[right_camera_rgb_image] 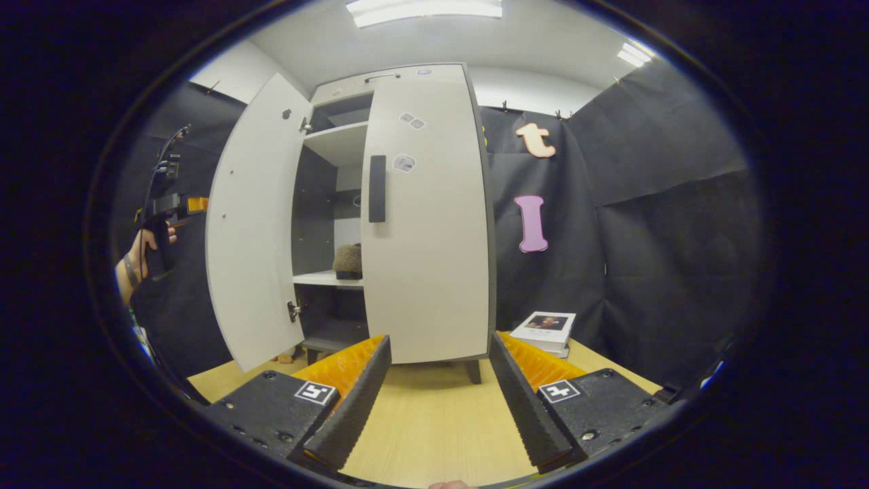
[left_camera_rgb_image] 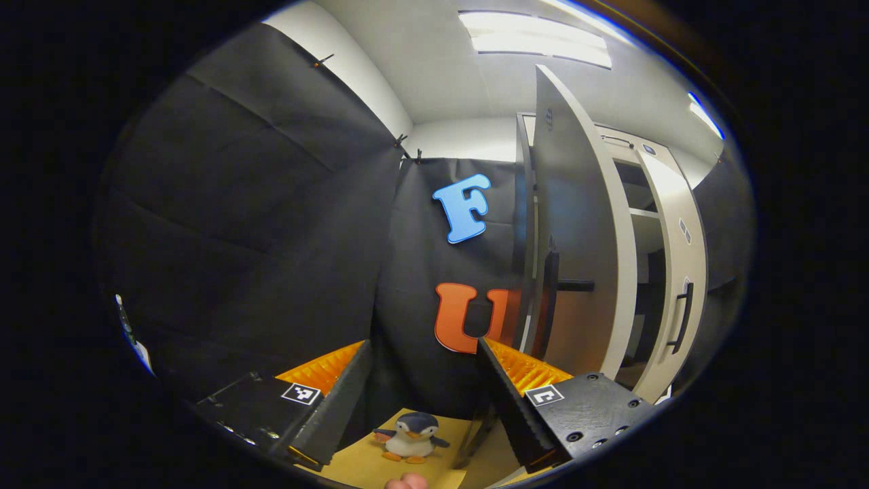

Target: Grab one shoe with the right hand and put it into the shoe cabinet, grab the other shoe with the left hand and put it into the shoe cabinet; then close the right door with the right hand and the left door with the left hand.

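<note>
The right tongs (right_camera_rgb_image: 440,401) stand wide open and hold nothing, with bare tabletop (right_camera_rgb_image: 434,428) between the fingers. Straight ahead of them stands the cabinet (right_camera_rgb_image: 380,224); its right door (right_camera_rgb_image: 428,224) lies flush against the carcass, so that step reads as done. The left door (right_camera_rgb_image: 251,224) hangs open, swung out ahead and to the left of these tongs. Through the gap, one shoe (right_camera_rgb_image: 347,261) sits on the middle shelf; whether the second shoe lies behind the closed door cannot be told. The left tongs (left_camera_rgb_image: 424,401) are also spread wide and grip nothing. They hover behind the open left door (left_camera_rgb_image: 577,231), which rises ahead and to their right, its inner face toward the camera; the right door (left_camera_rgb_image: 679,272) shows beyond it. A toy penguin (left_camera_rgb_image: 412,436) sits on the table below and between the fingers. In the right gripper view, the left tongs (right_camera_rgb_image: 166,197) and the hand (right_camera_rgb_image: 139,258) holding them appear far left, outside the open door. Judged step: closing the left door, the last of the task. The next move calls for bringing the left tongs against the door's outer face, near its free edge, and pushing it round until it meets the right door; the swing path must be kept free of the right tongs.
</note>
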`<state>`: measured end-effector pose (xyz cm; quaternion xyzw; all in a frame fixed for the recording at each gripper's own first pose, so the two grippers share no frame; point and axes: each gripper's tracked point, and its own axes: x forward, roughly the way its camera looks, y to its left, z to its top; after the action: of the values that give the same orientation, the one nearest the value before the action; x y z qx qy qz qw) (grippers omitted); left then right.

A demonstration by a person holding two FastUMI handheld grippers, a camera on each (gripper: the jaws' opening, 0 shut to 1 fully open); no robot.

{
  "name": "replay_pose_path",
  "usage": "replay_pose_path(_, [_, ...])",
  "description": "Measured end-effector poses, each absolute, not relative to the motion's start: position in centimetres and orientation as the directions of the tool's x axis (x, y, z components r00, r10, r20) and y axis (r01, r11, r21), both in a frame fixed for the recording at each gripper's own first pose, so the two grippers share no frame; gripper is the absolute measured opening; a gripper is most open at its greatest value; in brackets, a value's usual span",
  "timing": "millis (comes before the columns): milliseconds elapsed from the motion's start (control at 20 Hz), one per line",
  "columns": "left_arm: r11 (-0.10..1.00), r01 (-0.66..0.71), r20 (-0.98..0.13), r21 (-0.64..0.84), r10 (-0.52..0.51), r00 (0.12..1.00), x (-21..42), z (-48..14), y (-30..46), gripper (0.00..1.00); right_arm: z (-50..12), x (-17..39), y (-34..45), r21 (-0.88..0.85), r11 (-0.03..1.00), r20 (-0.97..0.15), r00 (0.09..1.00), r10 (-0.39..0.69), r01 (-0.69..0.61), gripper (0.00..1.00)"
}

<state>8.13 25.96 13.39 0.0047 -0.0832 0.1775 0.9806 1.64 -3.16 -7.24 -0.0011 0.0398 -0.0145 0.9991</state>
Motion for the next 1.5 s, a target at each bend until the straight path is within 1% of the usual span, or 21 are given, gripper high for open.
replay_pose_path(100, [0.932,-0.362,0.169,-0.004,0.357,0.919,8.0,13.6,25.6,0.93,-7.0,1.7,-2.9,-0.002,1.0,-0.076,0.997,-0.025,0.025,0.92])
replay_pose_path(150, [0.937,-0.35,0.165,-0.005,0.346,0.924,8.0,13.7,25.2,0.93,-6.9,1.7,-2.9,-0.001,1.0,-0.074,0.997,-0.022,0.022,0.92])
replay_pose_path(200, [0.945,-0.328,0.152,-0.014,0.326,0.933,8.0,13.5,24.5,0.93,-6.9,1.9,-2.9,-0.003,1.0,-0.075,0.997,-0.02,0.019,0.94])
replay_pose_path(400, [0.969,-0.247,0.149,-0.028,0.249,0.957,8.4,12.7,19.3,0.93,-6.9,2.0,-3.4,-0.008,1.0,-0.074,0.997,-0.029,0.028,0.94])
replay_pose_path(500, [0.975,-0.213,0.146,-0.06,0.219,0.965,9.1,12.4,17.8,0.93,-6.8,1.8,-3.9,0.001,0.999,-0.072,0.997,-0.041,0.041,0.94])
replay_pose_path(600, [0.977,-0.172,0.125,-0.124,0.188,0.974,9.8,11.8,16.1,0.93,-6.5,1.7,-4.2,0.01,0.999,-0.065,0.996,-0.053,0.054,0.94])
replay_pose_path(700, [0.978,-0.121,0.116,-0.168,0.142,0.983,10.7,11.4,13.9,0.93,-6.2,1.6,-4.7,0.006,0.998,-0.055,0.996,-0.068,0.068,0.94])
replay_pose_path(900, [0.979,-0.057,0.125,-0.194,0.082,0.989,13.6,10.4,9.7,0.93,-5.6,1.6,-5.6,0.007,0.996,-0.034,0.996,-0.087,0.087,0.94])
replay_pose_path(950, [0.98,-0.046,0.124,-0.193,0.071,0.99,14.4,10.3,8.7,0.93,-5.4,1.5,-5.9,0.011,0.996,-0.026,0.995,-0.093,0.093,0.92])
replay_pose_path(1000, [0.981,-0.047,0.128,-0.188,0.072,0.989,15.1,10.3,8.0,0.93,-5.3,1.5,-6.2,0.014,0.995,-0.021,0.995,-0.1,0.101,0.92])
replay_pose_path(1050, [0.981,-0.049,0.133,-0.187,0.074,0.988,15.6,10.3,7.7,0.93,-5.3,1.3,-6.7,0.015,0.994,-0.017,0.994,-0.109,0.109,0.94])
replay_pose_path(1200, [0.984,-0.071,0.165,-0.164,0.098,0.981,15.7,11.4,8.1,0.94,-5.1,1.0,-8.1,0.021,0.99,-0.008,0.991,-0.136,0.136,0.94])
replay_pose_path(1250, [0.985,-0.08,0.171,-0.154,0.106,0.98,15.3,11.7,8.5,0.94,-5.2,0.9,-8.6,0.023,0.989,-0.01,0.99,-0.144,0.144,0.92])
replay_pose_path(1300, [0.986,-0.091,0.173,-0.142,0.115,0.978,15.0,12.1,8.6,0.94,-5.2,0.9,-9.0,0.025,0.988,-0.014,0.989,-0.15,0.15,0.92])
replay_pose_path(1350, [0.987,-0.096,0.179,-0.127,0.119,0.977,14.4,12.6,8.7,0.94,-5.3,0.9,-9.4,0.03,0.987,-0.019,0.988,-0.156,0.156,0.94])
replay_pose_path(1400, [0.989,-0.096,0.184,-0.11,0.115,0.976,14.0,13.1,8.8,0.94,-5.3,1.0,-9.7,0.035,0.987,-0.027,0.987,-0.158,0.159,0.92])
replay_pose_path(1450, [0.991,-0.094,0.179,-0.092,0.109,0.978,13.3,13.3,8.8,0.94,-5.3,1.2,-9.9,0.04,0.986,-0.035,0.986,-0.16,0.162,0.94])
replay_pose_path(1500, [0.993,-0.095,0.166,-0.075,0.106,0.98,12.0,12.9,8.7,0.94,-5.3,1.4,-10.0,0.046,0.986,-0.042,0.986,-0.159,0.161,0.92])
